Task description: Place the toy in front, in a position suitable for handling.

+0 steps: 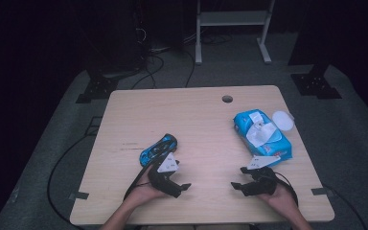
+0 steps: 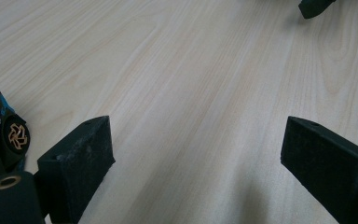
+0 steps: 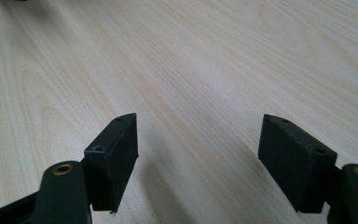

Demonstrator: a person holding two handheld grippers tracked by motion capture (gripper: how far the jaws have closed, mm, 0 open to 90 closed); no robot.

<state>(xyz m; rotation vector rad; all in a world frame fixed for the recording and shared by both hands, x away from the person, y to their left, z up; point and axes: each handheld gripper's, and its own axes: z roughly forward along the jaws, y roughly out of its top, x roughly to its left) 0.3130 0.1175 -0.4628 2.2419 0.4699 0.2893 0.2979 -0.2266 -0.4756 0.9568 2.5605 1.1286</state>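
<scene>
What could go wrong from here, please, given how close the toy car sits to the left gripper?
The blue toy car lies right beside the open left gripper; being on wheels, it might roll away if nudged rather than gripped squarely. The wipes pack lies just beyond the open right gripper, with a loose white lid near the table edge, which a careless reach could knock off.

A lab – dark-curtained, camera stands (image 1: 314, 81) and cables (image 1: 149, 64) round one table (image 1: 206, 120).

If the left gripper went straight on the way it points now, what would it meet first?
Probably the right gripper: the open left gripper points across bare table toward it, with nothing between them. Depth is hard to judge.
</scene>
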